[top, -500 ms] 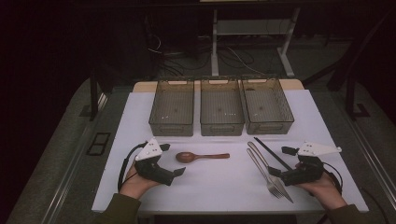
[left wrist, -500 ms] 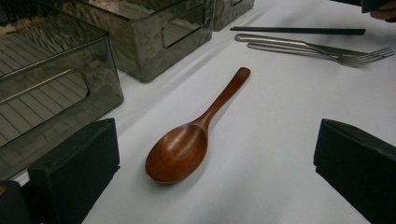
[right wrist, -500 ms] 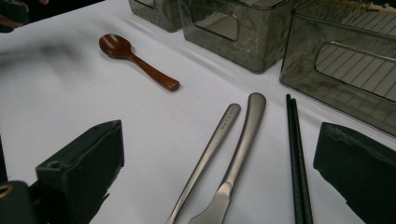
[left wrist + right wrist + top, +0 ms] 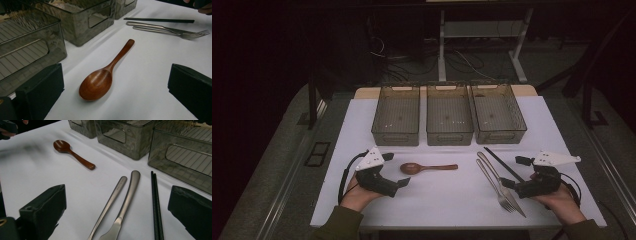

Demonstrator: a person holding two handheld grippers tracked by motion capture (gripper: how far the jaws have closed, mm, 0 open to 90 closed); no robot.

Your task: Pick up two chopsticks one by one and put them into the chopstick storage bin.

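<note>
Lying flat on the table, just right of the left hand-held gripper point(image 4: 398, 184): the wooden spoon point(image 4: 428, 168), apart from it and not yet touched. Running crosswise along the table's near-middle strip, long axis roughly parallel to the row of three grey bins point(image 4: 449, 114) beyond it. Pointing its bowl point(image 4: 96, 84) toward the left hand-held gripper and its handle point(image 4: 122, 53) away, toward the metal fork point(image 4: 496, 181) and the black chopsticks point(image 4: 504, 165). Facing bowl-up, hollow side showing.

Standing wide, both jaws of the left hand-held gripper, nothing between them but bare table, the spoon's bowl lying just ahead of the gap in the left gripper view. Gaping equally wide and empty, the right hand-held gripper point(image 4: 512, 187), sitting just beside the fork's tines, well apart from the spoon.

Judging by that: nearer by far to the spoon, the left hand; probably calling for a short reach forward over the bowl or neck, jaws closing across the long axis.
</note>
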